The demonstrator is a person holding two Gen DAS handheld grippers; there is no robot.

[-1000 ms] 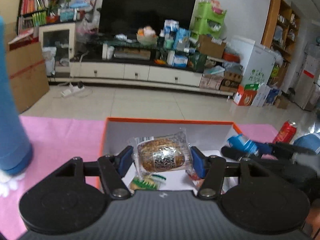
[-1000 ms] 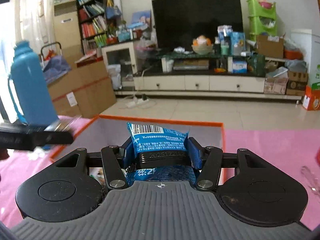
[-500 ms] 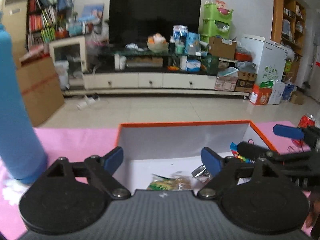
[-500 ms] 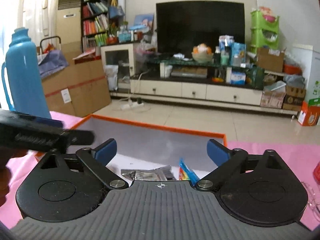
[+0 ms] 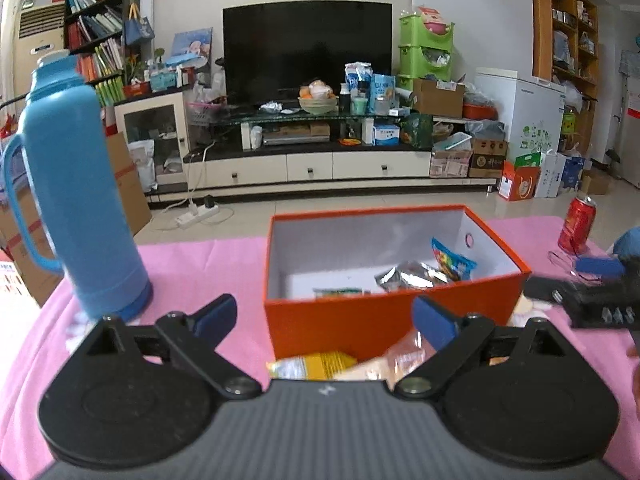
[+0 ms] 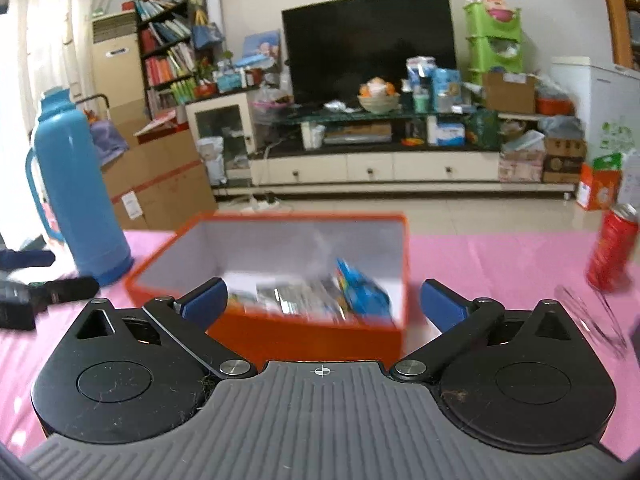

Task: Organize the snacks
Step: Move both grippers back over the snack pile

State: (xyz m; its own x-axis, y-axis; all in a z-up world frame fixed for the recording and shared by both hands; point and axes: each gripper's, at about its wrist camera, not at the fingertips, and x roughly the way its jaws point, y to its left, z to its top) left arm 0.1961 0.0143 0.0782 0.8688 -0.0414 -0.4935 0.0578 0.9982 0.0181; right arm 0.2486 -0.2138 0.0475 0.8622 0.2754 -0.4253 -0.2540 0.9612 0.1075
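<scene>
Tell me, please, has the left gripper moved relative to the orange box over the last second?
Yes. The left gripper has pulled back from above the orange box, whose near wall now shows ahead of it; its jaws are opening, empty.

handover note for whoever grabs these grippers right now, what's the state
Left gripper: jaws opening, nothing between them. Right gripper: jaws opening, nothing between them.
The open orange cardboard box on the pink tablecloth holds several packets: a silver foil pack, a blue snack bag.
Left to do: yellow snack packet and a clear-wrapped one lie in front of the box.
</scene>
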